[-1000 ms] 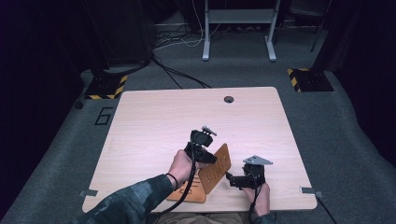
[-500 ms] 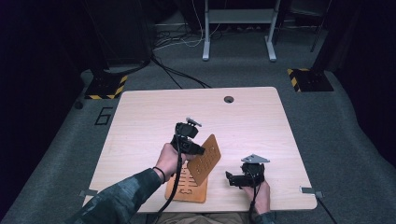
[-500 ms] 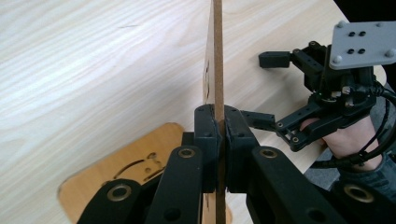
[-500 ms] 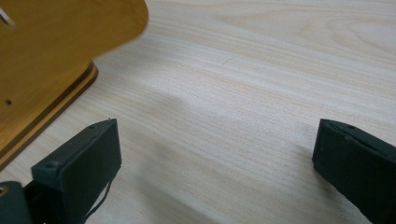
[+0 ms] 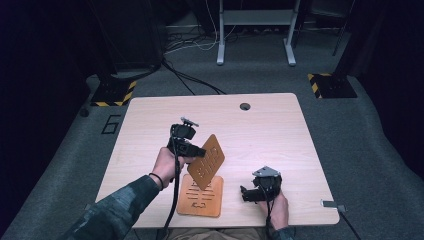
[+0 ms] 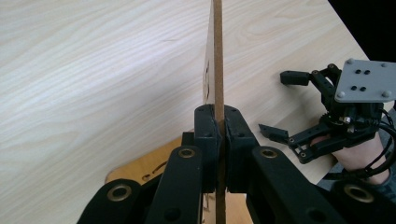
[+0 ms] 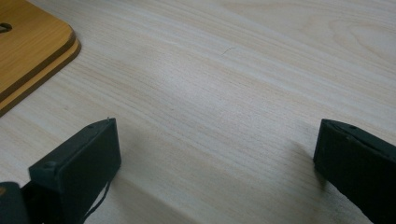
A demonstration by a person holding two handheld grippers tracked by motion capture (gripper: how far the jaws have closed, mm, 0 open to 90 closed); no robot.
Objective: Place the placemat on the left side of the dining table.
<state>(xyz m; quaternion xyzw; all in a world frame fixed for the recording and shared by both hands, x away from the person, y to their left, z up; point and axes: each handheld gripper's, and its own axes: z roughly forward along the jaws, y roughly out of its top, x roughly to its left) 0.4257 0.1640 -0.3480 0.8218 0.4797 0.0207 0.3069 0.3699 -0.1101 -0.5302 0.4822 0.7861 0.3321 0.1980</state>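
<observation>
My left gripper (image 5: pixel 199 150) is shut on a thin brown wooden board (image 5: pixel 207 161) with cut-out slots, held tilted above the table. In the left gripper view the board (image 6: pixel 216 60) stands edge-on between the jaws of my left gripper (image 6: pixel 218 133). Beneath it a second slotted wooden board (image 5: pixel 201 196) lies flat near the front edge; its corner (image 7: pixel 28 51) shows in the right gripper view. My right gripper (image 5: pixel 244 193) rests low at the front right, open with nothing between its fingers (image 7: pixel 74 163), a little right of the flat board. It also appears as the other gripper (image 6: pixel 280 105) in the left gripper view.
The light wooden table (image 5: pixel 280 135) has a round cable hole (image 5: pixel 244 106) near its far edge. Beyond it on the grey carpet are cables (image 5: pixel 190 77), a metal stand (image 5: pixel 255 30) and yellow-black striped feet (image 5: pixel 114 95).
My left gripper has carried the gripped board to the left and raised it off the flat board. The right gripper has stayed in place.
</observation>
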